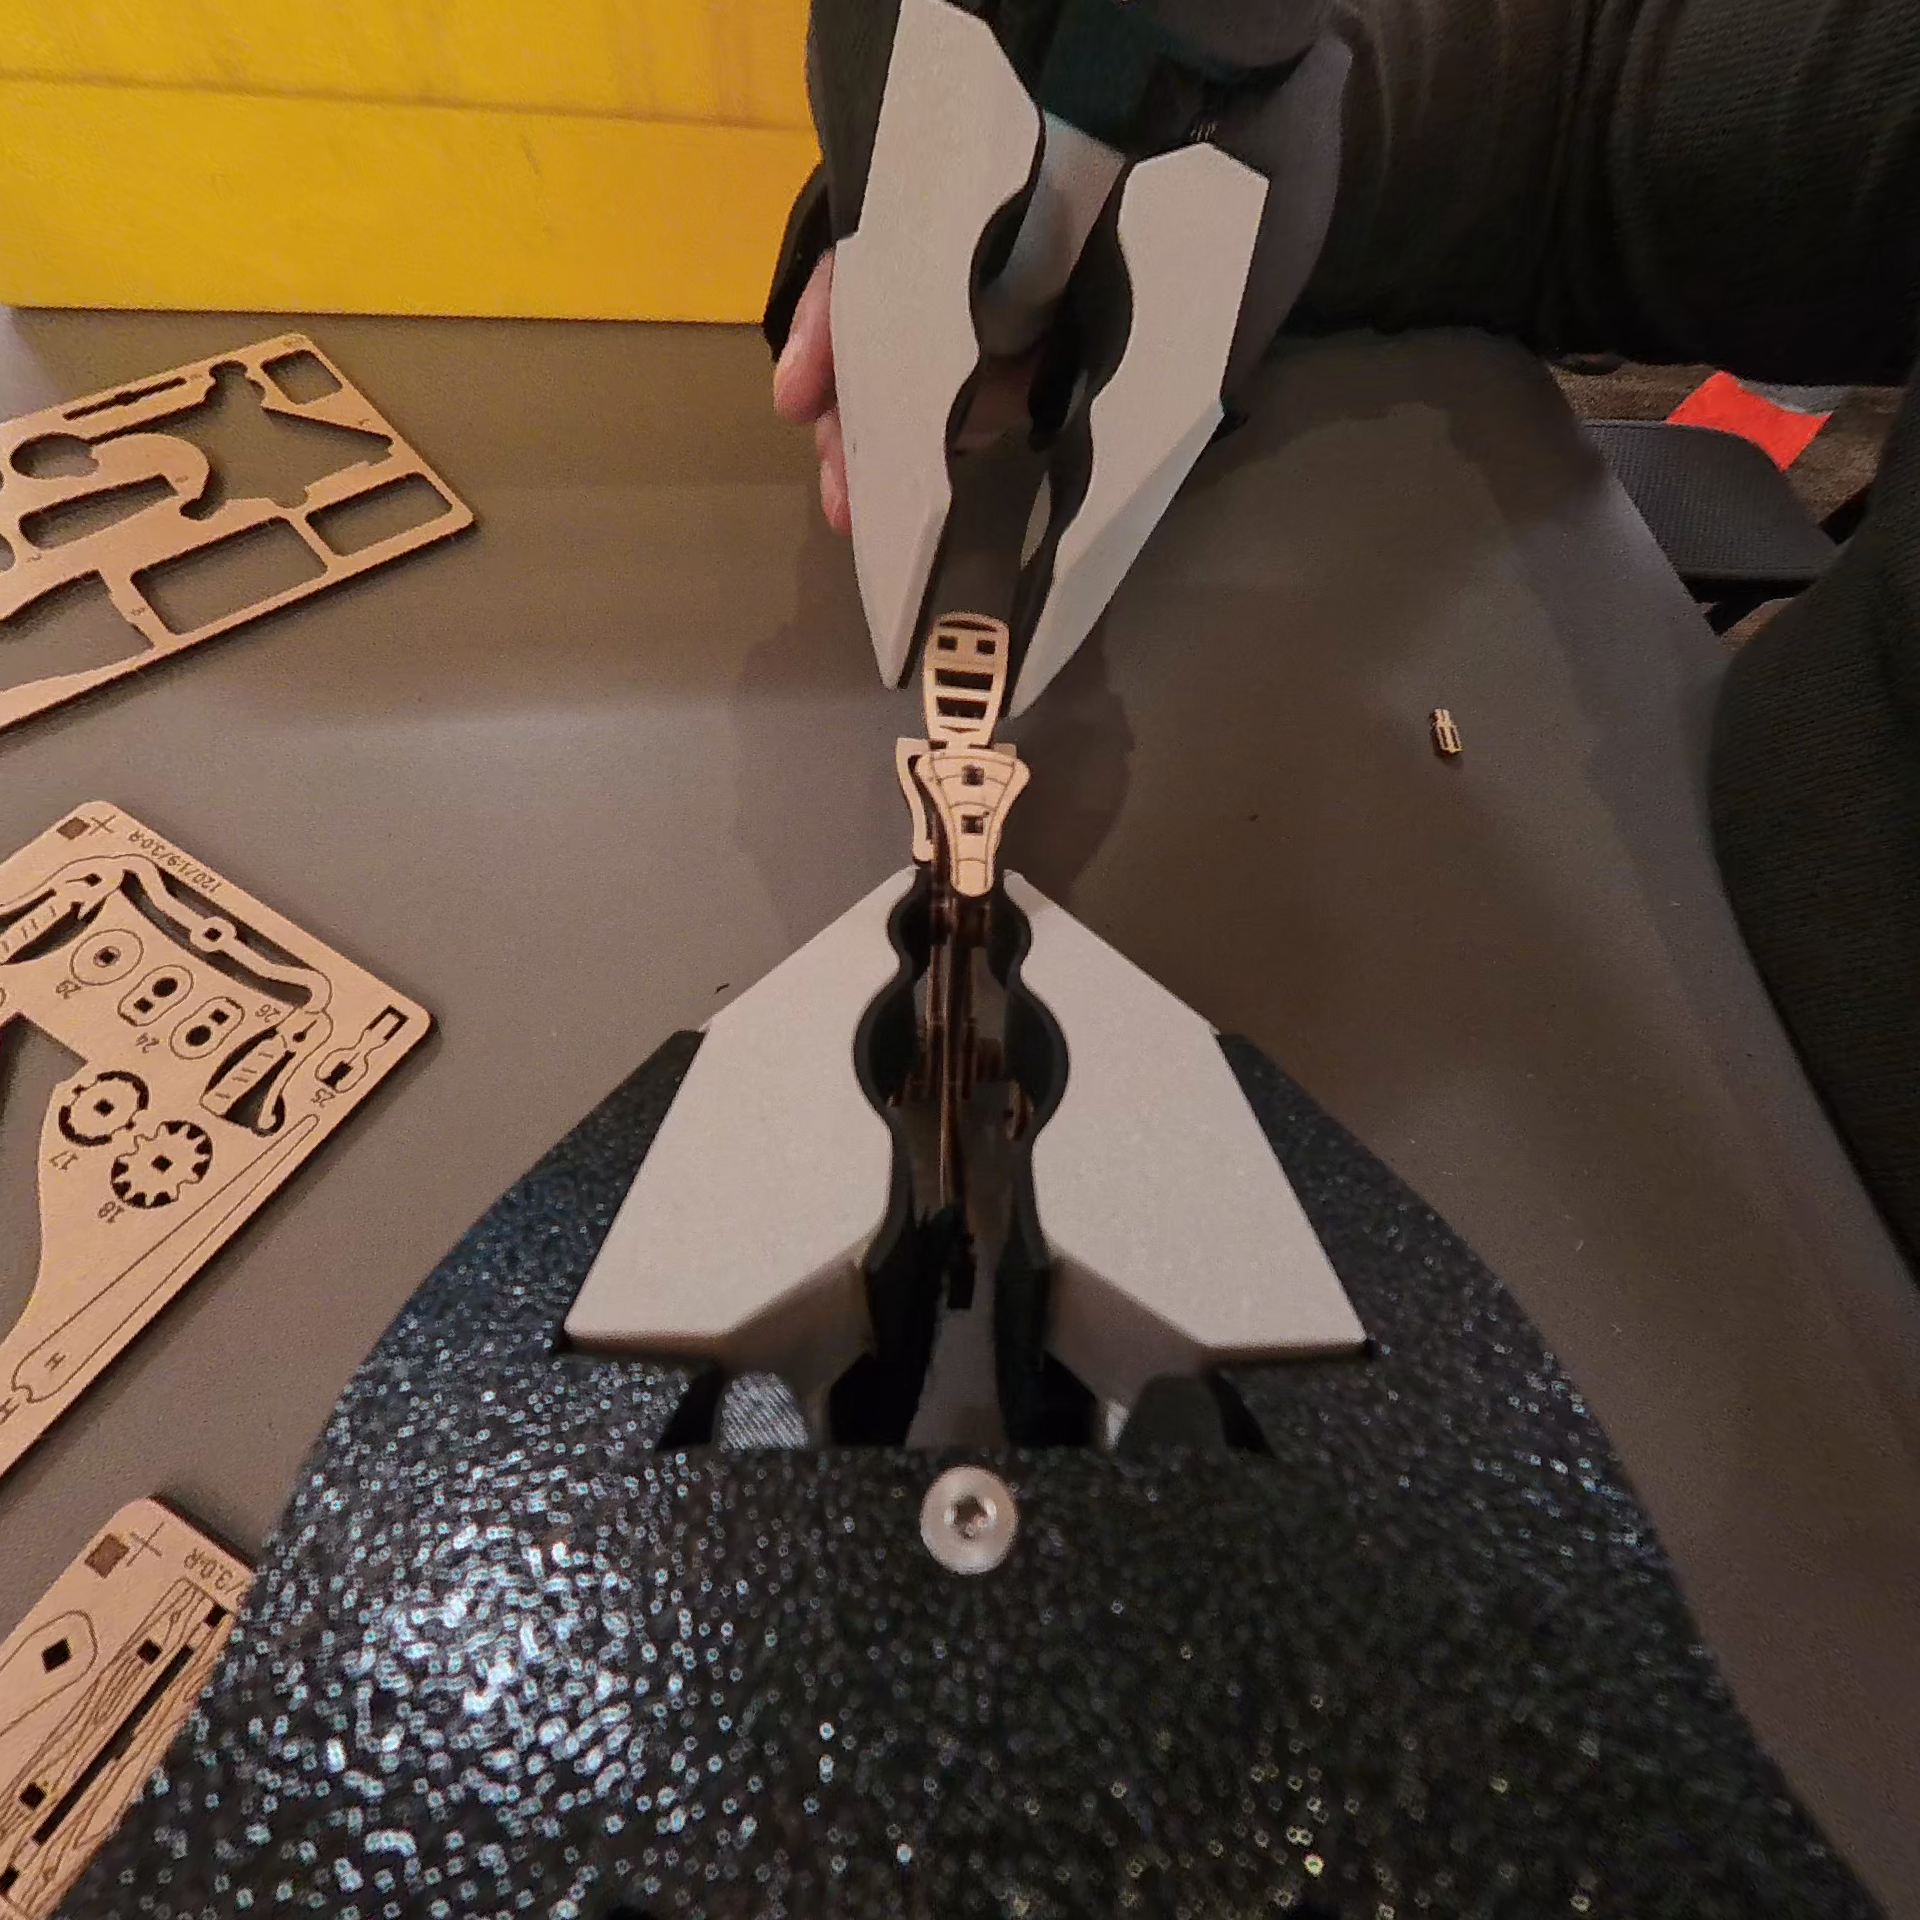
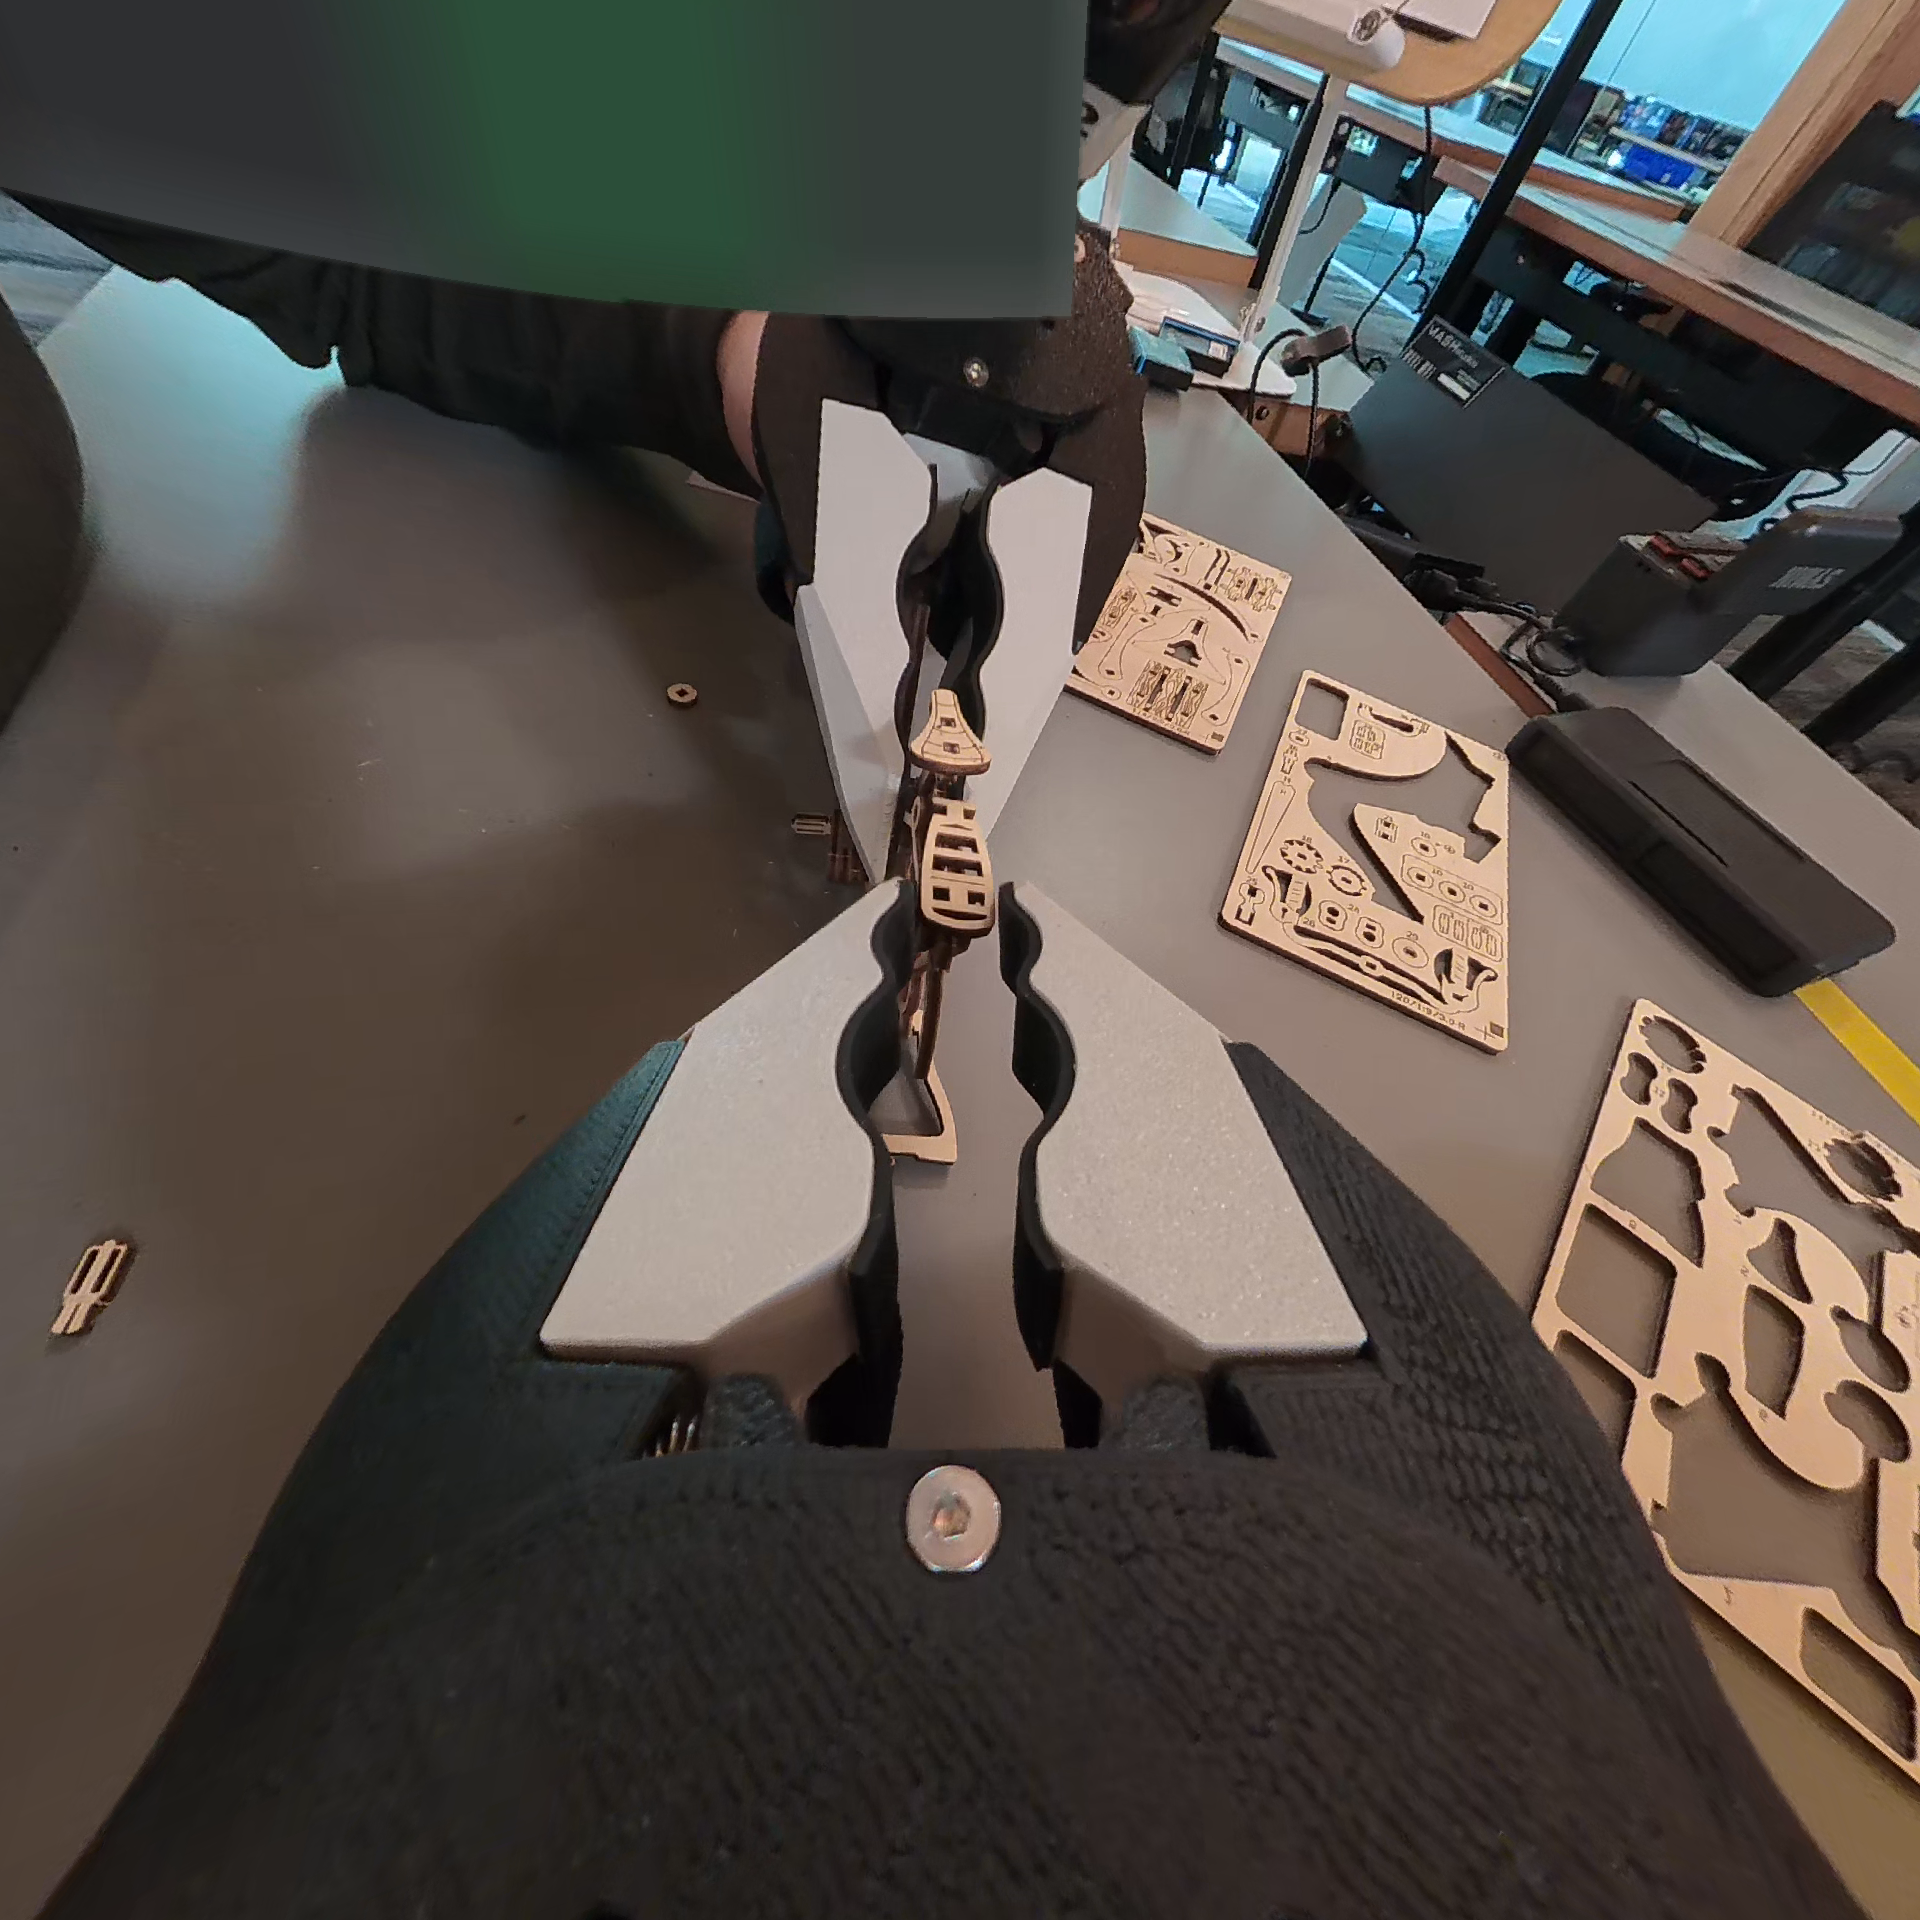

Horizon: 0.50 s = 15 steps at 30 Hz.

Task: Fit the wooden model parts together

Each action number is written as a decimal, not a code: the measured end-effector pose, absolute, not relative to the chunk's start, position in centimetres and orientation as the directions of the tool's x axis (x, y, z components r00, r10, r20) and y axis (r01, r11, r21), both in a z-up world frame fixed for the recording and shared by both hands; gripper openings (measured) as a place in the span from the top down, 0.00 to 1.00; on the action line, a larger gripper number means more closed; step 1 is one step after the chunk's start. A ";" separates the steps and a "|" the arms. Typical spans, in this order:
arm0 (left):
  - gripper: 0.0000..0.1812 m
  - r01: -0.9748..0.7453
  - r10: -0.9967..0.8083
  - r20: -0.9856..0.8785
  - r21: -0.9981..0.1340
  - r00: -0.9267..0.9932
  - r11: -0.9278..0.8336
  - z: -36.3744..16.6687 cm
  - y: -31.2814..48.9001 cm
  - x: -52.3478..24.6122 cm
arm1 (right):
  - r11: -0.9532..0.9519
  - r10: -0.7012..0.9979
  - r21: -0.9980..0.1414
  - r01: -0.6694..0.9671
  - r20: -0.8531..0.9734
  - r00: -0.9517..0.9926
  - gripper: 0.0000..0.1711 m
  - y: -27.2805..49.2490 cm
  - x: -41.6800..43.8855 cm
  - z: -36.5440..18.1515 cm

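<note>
We hold the wooden model (image 1: 961,821) above mid-bench, the left gripper (image 1: 956,894) with jaws clamped on it. Our right gripper (image 2: 951,914) has jaws apart around its slotted end. Part sheets (image 2: 1371,862) line the bench's (image 2: 312,779) right edge.

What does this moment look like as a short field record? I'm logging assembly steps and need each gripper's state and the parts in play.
left gripper: shut on the wooden model assembly
right gripper: jaws slightly apart around the slotted wooden part; grip unclear
contact: slotted part meets the top of the assembly, between the two grippers
part sheets: flat on the grey table, several pieces already punched out
loose piece: on the table, apart from both grippers
</note>
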<state>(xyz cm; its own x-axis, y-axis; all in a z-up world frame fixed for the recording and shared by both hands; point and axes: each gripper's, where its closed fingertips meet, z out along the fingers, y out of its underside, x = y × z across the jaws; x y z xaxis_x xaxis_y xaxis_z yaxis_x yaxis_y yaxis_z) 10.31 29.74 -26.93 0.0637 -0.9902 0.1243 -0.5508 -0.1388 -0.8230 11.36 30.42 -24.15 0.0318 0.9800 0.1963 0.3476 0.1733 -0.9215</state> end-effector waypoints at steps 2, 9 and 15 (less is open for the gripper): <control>0.96 -0.551 -0.990 0.124 -0.823 0.064 -0.139 -26.9 29.7 10.3 | 0.167 0.982 -0.919 0.357 0.189 0.027 0.91 30.4 11.4 -24.4; 0.96 -0.551 -0.990 0.124 -0.823 0.063 -0.138 -26.9 29.7 10.3 | 0.066 0.997 -0.949 0.308 0.078 0.026 0.89 30.3 11.3 -23.8; 0.96 -0.550 -0.990 0.126 -0.823 0.063 -0.140 -26.9 29.7 10.3 | 0.034 0.999 -0.948 0.318 0.041 0.015 0.88 30.2 11.2 -24.2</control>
<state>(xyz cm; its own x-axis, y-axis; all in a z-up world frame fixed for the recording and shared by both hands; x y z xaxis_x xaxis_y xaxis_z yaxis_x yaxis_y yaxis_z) 10.29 29.74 -26.91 0.0628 -0.9900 0.1263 -0.5503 -0.1400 -0.8231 11.21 30.18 -24.18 0.0152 0.9990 0.0411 0.3175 0.0341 -0.9476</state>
